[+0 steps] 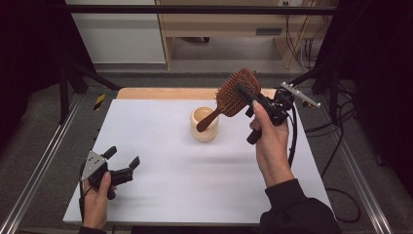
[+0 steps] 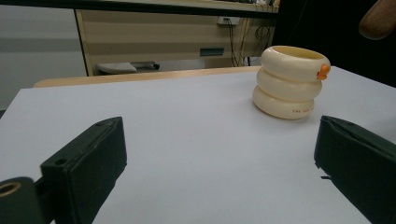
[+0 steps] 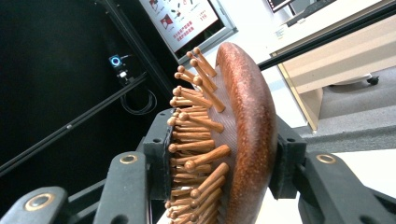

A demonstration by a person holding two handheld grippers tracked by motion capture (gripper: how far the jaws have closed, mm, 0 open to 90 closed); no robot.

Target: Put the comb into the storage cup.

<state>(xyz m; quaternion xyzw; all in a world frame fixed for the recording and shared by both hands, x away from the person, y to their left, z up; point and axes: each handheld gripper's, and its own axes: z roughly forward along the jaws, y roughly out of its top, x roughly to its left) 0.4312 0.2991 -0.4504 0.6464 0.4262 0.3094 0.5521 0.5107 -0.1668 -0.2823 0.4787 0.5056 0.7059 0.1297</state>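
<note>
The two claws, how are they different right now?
The right claw is lifted above the table and clamps a wooden hairbrush by its head; the left claw sits low near the table, open and empty. The right claw tilts up beside the cream cup; the left lies level. Both are black and hand-held.

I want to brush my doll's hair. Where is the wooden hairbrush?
In the high view, the wooden hairbrush is up in the air, clamped by its head in the right gripper, its handle slanting down toward the cream holder mid-table.
</note>
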